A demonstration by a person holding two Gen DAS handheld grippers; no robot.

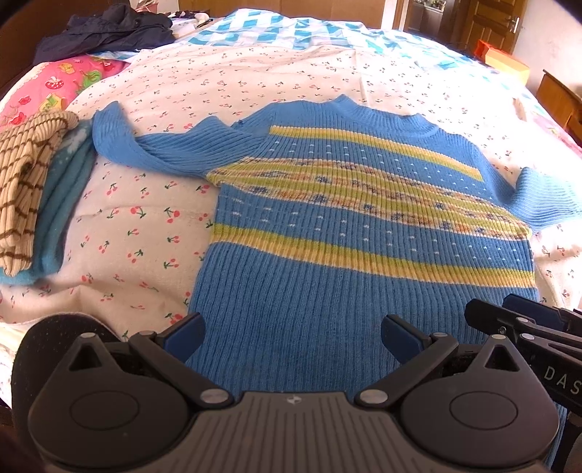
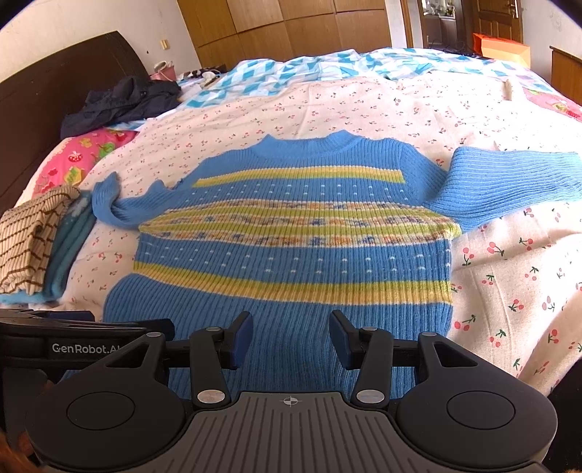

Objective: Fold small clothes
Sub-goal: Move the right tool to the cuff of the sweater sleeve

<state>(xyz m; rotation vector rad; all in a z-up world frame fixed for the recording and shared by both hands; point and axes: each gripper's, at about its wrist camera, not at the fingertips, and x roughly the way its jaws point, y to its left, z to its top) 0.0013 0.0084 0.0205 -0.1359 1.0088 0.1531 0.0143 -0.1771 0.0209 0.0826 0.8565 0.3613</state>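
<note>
1. Blue knit sweater [image 1: 363, 225] lies flat, front up, on the bed [image 1: 254, 72], on a white quilt with a cherry print [image 1: 138, 225]. Collar points away from both cameras; hem is nearest the grippers. Yellow and green stripes cross the chest, with a patterned band between them.
2. Sleeves: both spread out to the sides. The one toward the folded stack bends up at the cuff; the other lies out straight on the quilt (right wrist view).
3. Left gripper [image 1: 291, 338]: released, fingers set wide apart, over the sweater's lower hem area. Nothing between the blue pads [image 1: 183, 333]. Whether they touch the knit, cannot tell.
4. Right gripper [image 2: 291, 338]: released, gap narrower than the left's, also over the hem area, holding nothing. It shows in the left wrist view at the lower right edge; the left gripper shows in the right wrist view at the lower left edge. The two are just beside each other.
5. Folded stack [image 1: 32, 189] beside the sweater: beige garment with brown stripes on top of a light blue one.
6. Far side of the bed: dark garment [image 2: 123, 102] in a heap near the headboard [image 2: 54, 80]; pink printed pillow [image 2: 83, 156] below it; blue-and-white checked cover [image 2: 298, 69] beyond the quilt.
7. Wooden wardrobe [image 2: 283, 22] and door [image 2: 498, 18] behind the bed.
</note>
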